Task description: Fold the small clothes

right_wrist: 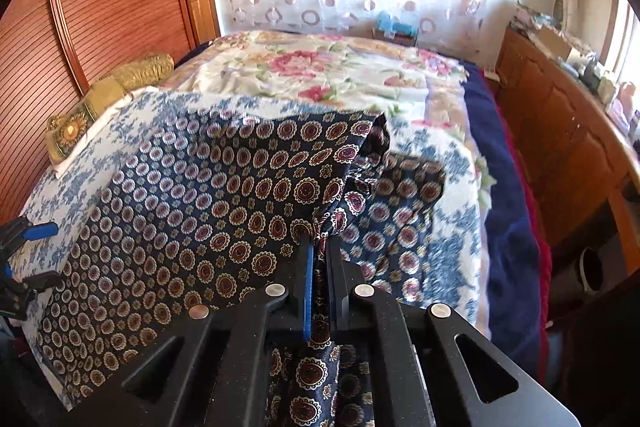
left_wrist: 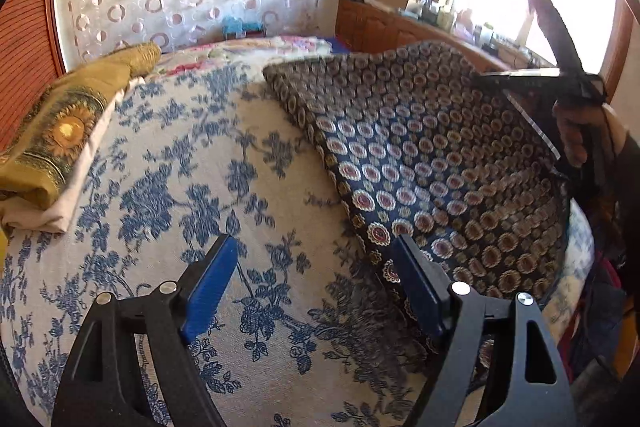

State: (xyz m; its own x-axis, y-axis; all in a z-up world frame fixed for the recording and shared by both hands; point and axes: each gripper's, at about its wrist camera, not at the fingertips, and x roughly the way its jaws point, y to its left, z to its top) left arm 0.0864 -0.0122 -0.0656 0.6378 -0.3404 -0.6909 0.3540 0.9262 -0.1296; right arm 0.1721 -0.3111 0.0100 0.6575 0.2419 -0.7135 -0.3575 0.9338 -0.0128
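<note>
A dark navy cloth printed with round medallions lies on the blue-flowered bed cover. Its right side is lifted off the bed. My right gripper is shut on a bunched edge of the cloth, and fabric hangs down between and below its fingers. In the left wrist view that gripper is high at the right, held by a hand. My left gripper stands open over the bed cover with nothing between its fingers. Its right finger is at the cloth's near left edge.
A folded mustard cloth with a sunflower print rests on a white cloth at the bed's left. A pink-flowered sheet covers the far bed. A wooden wardrobe stands left, a cluttered wooden cabinet right, under a bright window.
</note>
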